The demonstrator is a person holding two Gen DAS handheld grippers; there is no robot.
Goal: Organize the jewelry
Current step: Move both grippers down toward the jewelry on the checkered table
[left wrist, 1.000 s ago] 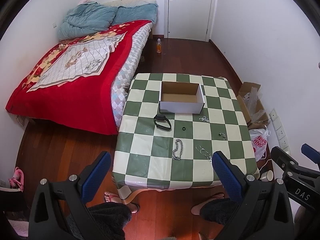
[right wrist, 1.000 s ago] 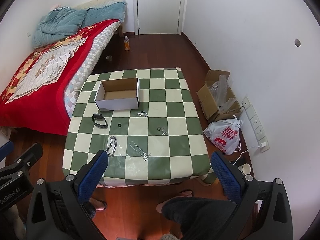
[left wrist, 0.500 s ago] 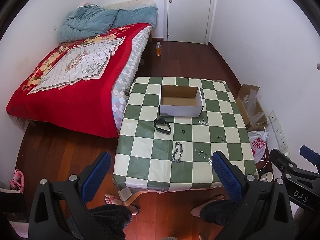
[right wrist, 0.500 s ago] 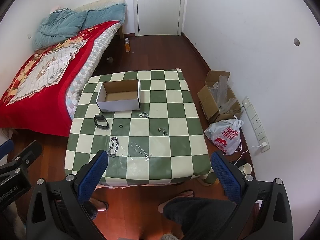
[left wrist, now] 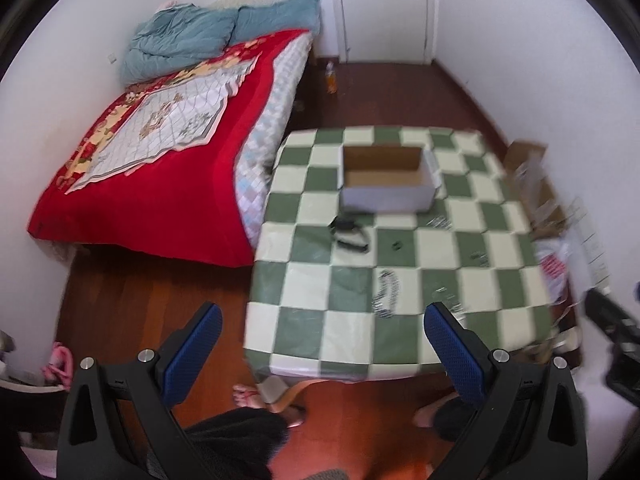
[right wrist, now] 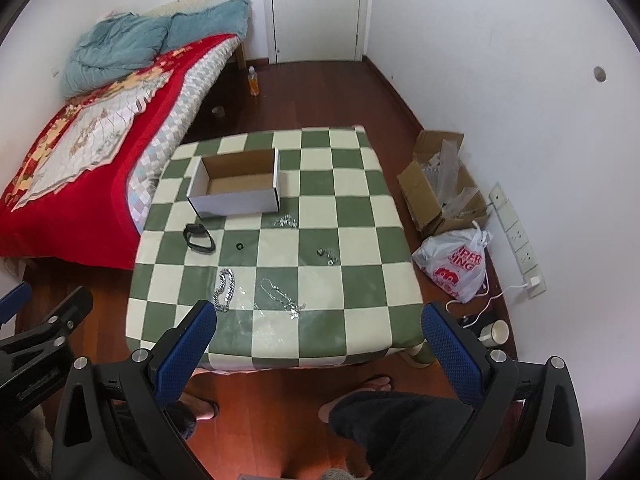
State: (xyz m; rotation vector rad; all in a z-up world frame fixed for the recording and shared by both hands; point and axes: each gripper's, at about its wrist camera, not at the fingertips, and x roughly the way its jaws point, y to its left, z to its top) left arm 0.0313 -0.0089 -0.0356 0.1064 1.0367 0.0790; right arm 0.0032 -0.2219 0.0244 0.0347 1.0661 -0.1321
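Both grippers hang high above a small table (right wrist: 362, 216) draped in a green-and-cream checked cloth, with nothing lifted so far: the left gripper (left wrist: 322, 344) and the right gripper (right wrist: 320, 340) each show their blue-padded tongs spread wide and empty. By the look of it, sorting has not begun.

The jewelry lies scattered on the cloth. In the right wrist view, an open white cardboard box (right wrist: 236, 184), bare inside, sits toward 11 o'clock from the table's centre. Just in front of it lies a black band (right wrist: 199, 238), with a small dark ring (right wrist: 239, 245) beside it. A silver chain bracelet (right wrist: 223, 290) and a thin tangled necklace (right wrist: 282, 298) rest near the front edge at about 7 and 6 o'clock. A small silver cluster (right wrist: 286, 222) lies next to the box's near right corner, and tiny pieces, perhaps earrings (right wrist: 327, 255), sit at 3 o'clock.

The next move likely calls for lowering one gripper onto a near piece, probably the bracelet, and carrying it to the box; fine chains may slip or snag.

A bed with a red cover (right wrist: 84, 152) flanks the table at 9 o'clock; a carton (right wrist: 424, 196) and a plastic bag (right wrist: 456, 264) sit on the floor at 3 o'clock. Nothing blocks the reach. The left wrist view is blurred.
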